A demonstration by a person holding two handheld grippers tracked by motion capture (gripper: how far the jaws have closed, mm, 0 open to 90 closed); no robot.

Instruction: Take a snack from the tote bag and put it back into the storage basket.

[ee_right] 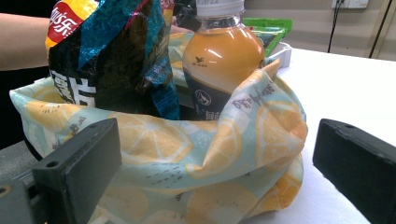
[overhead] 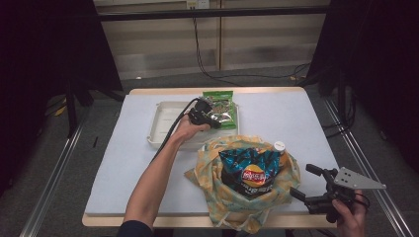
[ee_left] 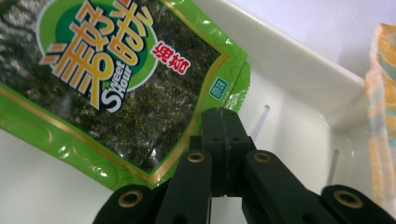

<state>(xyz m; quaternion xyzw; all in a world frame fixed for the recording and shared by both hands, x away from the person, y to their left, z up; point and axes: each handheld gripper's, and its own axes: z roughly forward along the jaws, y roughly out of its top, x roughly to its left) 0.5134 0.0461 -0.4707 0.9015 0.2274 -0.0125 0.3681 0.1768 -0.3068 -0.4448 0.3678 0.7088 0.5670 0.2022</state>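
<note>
A green seaweed packet [overhead: 220,101] lies in the white tray [overhead: 163,123] at the back of the table. My left gripper [overhead: 213,121] reaches into the tray, its jaws pressed together on the packet's lower edge [ee_left: 116,84], near one corner. In the left gripper view, my left gripper [ee_left: 223,122] shows no gap between its jaws. Near the front right edge, my right gripper [overhead: 305,181] stands open with nothing between its jaws. It faces a lemon-print cloth bag [ee_right: 187,158] that holds a chips bag [ee_right: 107,56] and an orange drink bottle [ee_right: 219,60].
The cloth bag [overhead: 232,202] sits at the table's front centre, just in front of the tray, and its edge [ee_left: 380,93] shows past the tray wall [ee_left: 299,70]. The white-capped bottle [overhead: 279,146] stands at the bag's far right. Black frames flank the table.
</note>
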